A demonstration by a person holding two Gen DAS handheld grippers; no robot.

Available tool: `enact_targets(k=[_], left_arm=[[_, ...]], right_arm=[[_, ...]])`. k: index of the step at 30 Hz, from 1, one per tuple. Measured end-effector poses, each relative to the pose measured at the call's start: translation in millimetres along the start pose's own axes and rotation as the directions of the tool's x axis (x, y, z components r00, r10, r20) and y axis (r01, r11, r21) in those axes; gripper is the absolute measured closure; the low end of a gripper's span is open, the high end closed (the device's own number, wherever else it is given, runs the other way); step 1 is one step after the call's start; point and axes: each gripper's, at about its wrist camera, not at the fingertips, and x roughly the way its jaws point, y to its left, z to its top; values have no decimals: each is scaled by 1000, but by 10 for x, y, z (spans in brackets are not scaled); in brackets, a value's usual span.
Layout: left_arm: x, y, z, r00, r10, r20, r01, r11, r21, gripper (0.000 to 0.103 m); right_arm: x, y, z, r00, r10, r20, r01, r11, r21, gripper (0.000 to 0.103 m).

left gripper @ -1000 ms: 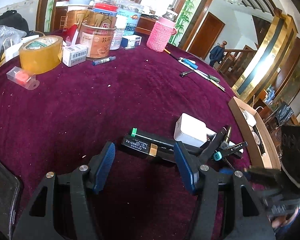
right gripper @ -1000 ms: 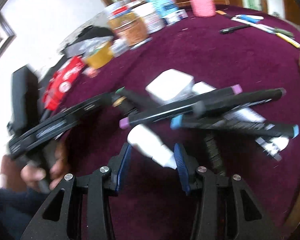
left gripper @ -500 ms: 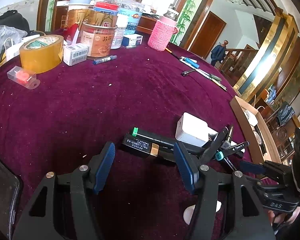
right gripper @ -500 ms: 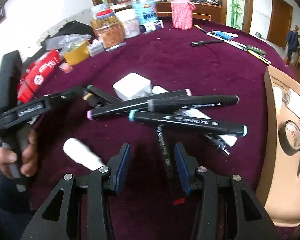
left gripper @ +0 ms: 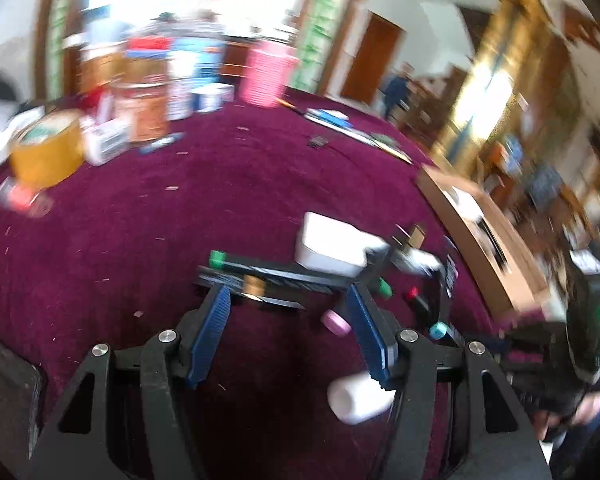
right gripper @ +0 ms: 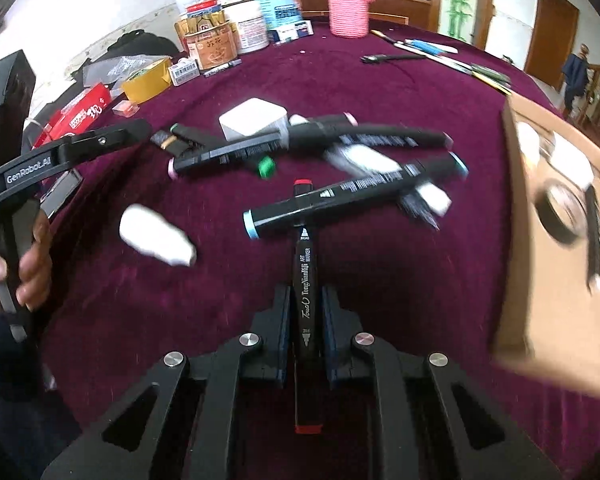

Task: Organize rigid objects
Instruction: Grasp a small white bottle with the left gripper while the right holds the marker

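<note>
Right wrist | right tool (right gripper: 305, 312) clamps red-capped marker (right gripper: 305, 264) | left tool (left gripper: 288, 328) spread

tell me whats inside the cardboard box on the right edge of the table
In the right wrist view the cardboard box holds a black tape roll, a dark pen-like stick and a pale blurred item at its far end. Its near corner is motion-blurred, so anything there is unreadable.
</note>
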Motion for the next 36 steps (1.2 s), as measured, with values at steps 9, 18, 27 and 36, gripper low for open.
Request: enact_targets(k=[9, 18, 27, 36], left_arm=[[-13, -641, -218, 984, -13, -179, 99, 873, 478, 43], [287, -781, -274, 959, 54, -277, 122, 806, 579, 44], [261, -856, -410, 950, 79, -301, 103, 835, 541, 79], [217, -767, -493, 961, 46, -274, 86, 888, 451, 78]], right_arm=[[-123, -172, -199, 997, 55, 47, -59, 995, 77, 89], [-136, -226, -280, 992, 89, 84, -97, 990, 103, 89], [-136, -191, -277, 994, 70, 85, -78, 992, 96, 89], [-123, 15, -280, 995, -55, 86, 54, 998, 15, 89]])
